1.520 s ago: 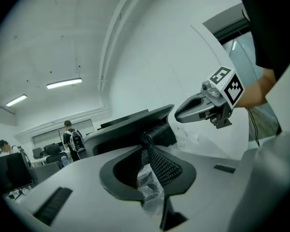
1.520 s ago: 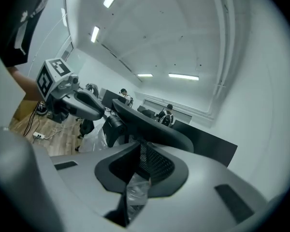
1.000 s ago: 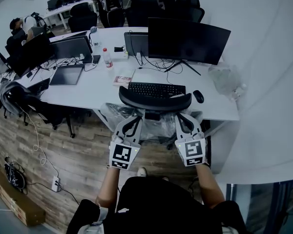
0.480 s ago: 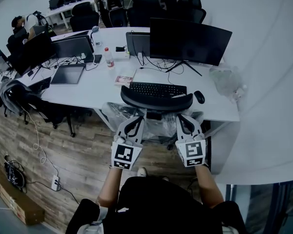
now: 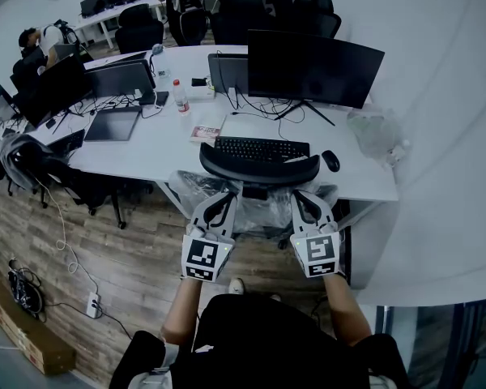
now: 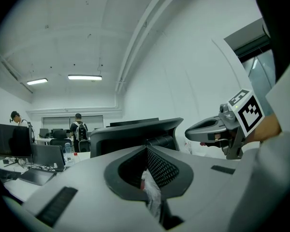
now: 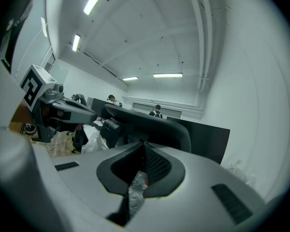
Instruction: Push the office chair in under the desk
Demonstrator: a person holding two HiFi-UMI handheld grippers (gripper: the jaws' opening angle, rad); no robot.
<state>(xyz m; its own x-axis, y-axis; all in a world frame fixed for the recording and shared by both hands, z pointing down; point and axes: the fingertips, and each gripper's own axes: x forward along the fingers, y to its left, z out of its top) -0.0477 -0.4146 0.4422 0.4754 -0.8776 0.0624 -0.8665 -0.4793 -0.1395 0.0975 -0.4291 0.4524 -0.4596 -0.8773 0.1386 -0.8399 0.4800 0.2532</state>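
**Head view:** the office chair [image 5: 259, 169] sits at picture centre. The dark curved top of its back lies against the near edge of the white counter [image 5: 146, 156], just below the keyboard [image 5: 259, 148]. Clear plastic film [image 5: 196, 190] bunches below the back. The left hand-held gripper [image 5: 227, 197] and the right hand-held gripper [image 5: 300, 194] reach up from the lower middle, with their tips at the chair back on either side of its post. From here the jaws cannot be read. A monitor [image 5: 312, 67], a mouse [image 5: 330, 160] and a bottle [image 5: 178, 96] stand further up the counter.

**Left gripper view:** the jaws meet at their tips, closed, right behind the chair back, which fills mid-frame. Crumpled film shows in the opening behind the tips; whether it is pinched cannot be told. The other hand-held gripper appears at the right edge, level. Two people [image 6: 79, 129] stand far off at the left.

**Right gripper view:** these jaws are likewise together at the chair back, with film in the opening. The left hand-held gripper shows at the left, and the monitor's dark screen at the right.
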